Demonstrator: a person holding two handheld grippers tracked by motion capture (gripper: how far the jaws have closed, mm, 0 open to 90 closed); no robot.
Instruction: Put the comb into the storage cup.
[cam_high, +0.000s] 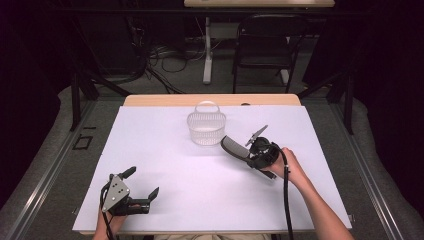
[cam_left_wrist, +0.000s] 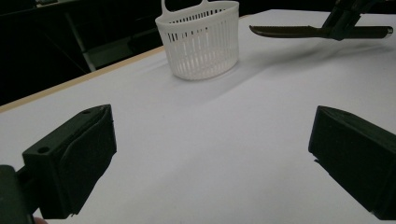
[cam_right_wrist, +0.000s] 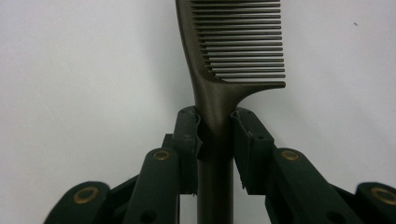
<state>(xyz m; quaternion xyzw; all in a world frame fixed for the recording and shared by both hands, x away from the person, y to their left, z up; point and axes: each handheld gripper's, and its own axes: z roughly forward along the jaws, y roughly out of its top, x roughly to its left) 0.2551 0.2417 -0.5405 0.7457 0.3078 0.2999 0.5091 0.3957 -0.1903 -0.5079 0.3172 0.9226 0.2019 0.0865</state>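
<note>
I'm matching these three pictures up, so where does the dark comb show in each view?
High view: the comb lies right of centre, held by the right gripper, just right of the white basket.
Left gripper view: the comb is at top right, level above the table, right of the basket.
Right gripper view: the comb rises from between the jaws, top centre.
Shared landmark: the basket, in the high and left gripper views.

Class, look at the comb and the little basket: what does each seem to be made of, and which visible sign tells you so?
Comb: probably moulded plastic, dark brown, smooth with a dull sheen, fine even teeth.
Basket: likely white plastic, matte, slightly translucent, thin moulded slats and a looped handle.
</note>
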